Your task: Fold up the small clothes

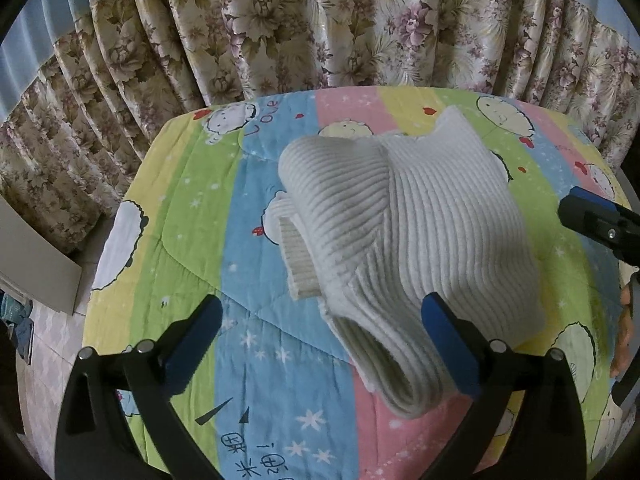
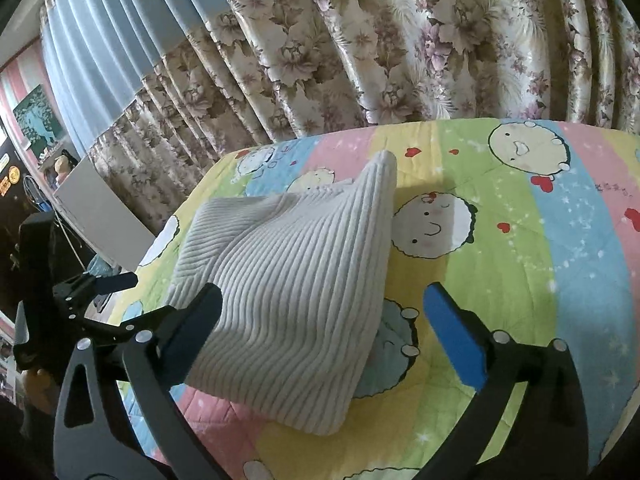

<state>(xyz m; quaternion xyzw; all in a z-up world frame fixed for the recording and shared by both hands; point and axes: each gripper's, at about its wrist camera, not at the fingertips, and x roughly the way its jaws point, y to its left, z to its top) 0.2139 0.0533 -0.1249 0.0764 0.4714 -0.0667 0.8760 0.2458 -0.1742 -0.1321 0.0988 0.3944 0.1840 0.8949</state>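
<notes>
A striped cartoon quilt (image 1: 256,360) is covering the surface below floral curtains (image 1: 280,28), a folded ribbed white knit (image 1: 400,240) is lying mid-frame, and both the left tongs (image 1: 324,344) and right tongs (image 2: 324,340) are gaping open.

I see a bed covered by a quilt (image 1: 280,360) in pastel stripes with cartoon faces, hearts and stars; 1 folded white ribbed knit garment (image 1: 420,232) lies directly on it, rumpled, near the middle
</notes>
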